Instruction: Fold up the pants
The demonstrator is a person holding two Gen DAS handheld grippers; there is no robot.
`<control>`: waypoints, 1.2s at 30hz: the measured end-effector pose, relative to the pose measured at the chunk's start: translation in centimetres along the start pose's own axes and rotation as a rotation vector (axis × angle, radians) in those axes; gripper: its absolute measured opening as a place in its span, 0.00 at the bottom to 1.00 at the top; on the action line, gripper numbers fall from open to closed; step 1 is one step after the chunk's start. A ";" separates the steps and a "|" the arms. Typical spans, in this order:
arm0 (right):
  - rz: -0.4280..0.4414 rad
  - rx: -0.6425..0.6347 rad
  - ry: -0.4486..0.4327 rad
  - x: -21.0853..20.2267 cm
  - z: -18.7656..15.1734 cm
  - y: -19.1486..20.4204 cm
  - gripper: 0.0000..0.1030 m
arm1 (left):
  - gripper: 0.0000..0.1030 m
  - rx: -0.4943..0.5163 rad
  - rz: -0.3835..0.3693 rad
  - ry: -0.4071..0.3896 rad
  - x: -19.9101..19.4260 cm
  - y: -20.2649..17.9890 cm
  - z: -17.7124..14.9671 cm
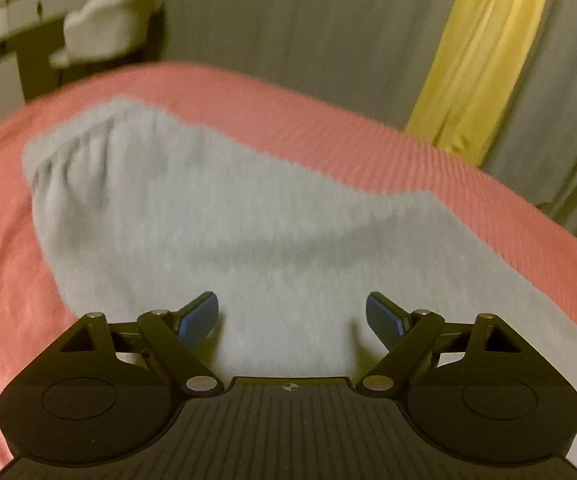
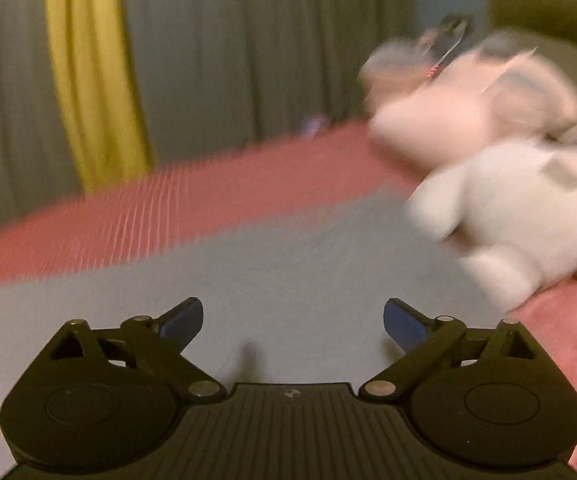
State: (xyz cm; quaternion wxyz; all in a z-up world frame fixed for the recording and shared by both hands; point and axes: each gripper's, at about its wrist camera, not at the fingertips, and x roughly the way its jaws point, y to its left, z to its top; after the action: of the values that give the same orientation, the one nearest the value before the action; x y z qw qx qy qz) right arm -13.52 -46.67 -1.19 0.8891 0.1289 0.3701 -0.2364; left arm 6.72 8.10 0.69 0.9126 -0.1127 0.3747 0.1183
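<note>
Grey pants (image 1: 208,216) lie spread on a pink bedspread (image 1: 288,108), with the gathered waistband at the far left in the left wrist view. My left gripper (image 1: 292,316) is open and empty, just above the near part of the pants. In the right wrist view, which is motion-blurred, the grey pants (image 2: 248,264) stretch across the pink bedspread (image 2: 208,184). My right gripper (image 2: 293,320) is open and empty over the cloth.
Two plush toys, a white one (image 2: 528,216) and a pinkish one (image 2: 468,92), lie on the bed at the right. Grey curtains with a yellow panel (image 1: 484,52) hang behind the bed. A grey chair (image 1: 108,24) and desk stand at the far left.
</note>
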 end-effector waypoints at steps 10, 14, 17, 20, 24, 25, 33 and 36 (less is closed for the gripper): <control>0.020 0.115 0.210 4.7 0.0 -1.9 0.96 | 0.85 0.004 0.061 -0.055 5.9 -2.5 6.0; -0.013 0.080 0.212 4.7 -0.2 -0.2 0.96 | 0.87 0.187 0.030 -0.009 8.0 -5.7 5.0; -0.033 0.061 0.206 4.7 -0.6 0.2 0.96 | 0.89 0.275 0.137 0.042 10.5 -6.4 3.8; -0.023 0.074 0.203 4.5 -0.8 -0.1 0.96 | 0.89 0.134 -0.002 0.045 9.6 -4.1 3.9; -0.019 0.082 0.202 4.8 -0.8 -0.4 0.96 | 0.89 0.087 0.002 -0.028 7.7 -2.2 4.5; -0.022 0.079 0.202 4.7 -0.8 -0.3 0.96 | 0.89 0.075 0.010 -0.043 7.3 -1.7 4.8; -0.023 0.085 0.200 4.7 -0.8 -0.3 0.96 | 0.88 0.099 -0.024 0.072 9.0 -2.6 5.1; -0.029 0.078 0.202 4.6 -0.8 -0.1 0.96 | 0.91 0.186 0.015 0.048 9.8 -4.3 4.4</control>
State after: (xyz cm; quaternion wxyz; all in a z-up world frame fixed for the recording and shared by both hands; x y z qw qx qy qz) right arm -11.28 -47.94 -5.06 0.8380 0.1812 0.4504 -0.2491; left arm 17.69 6.60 -2.69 0.9090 -0.0276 0.4066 0.0873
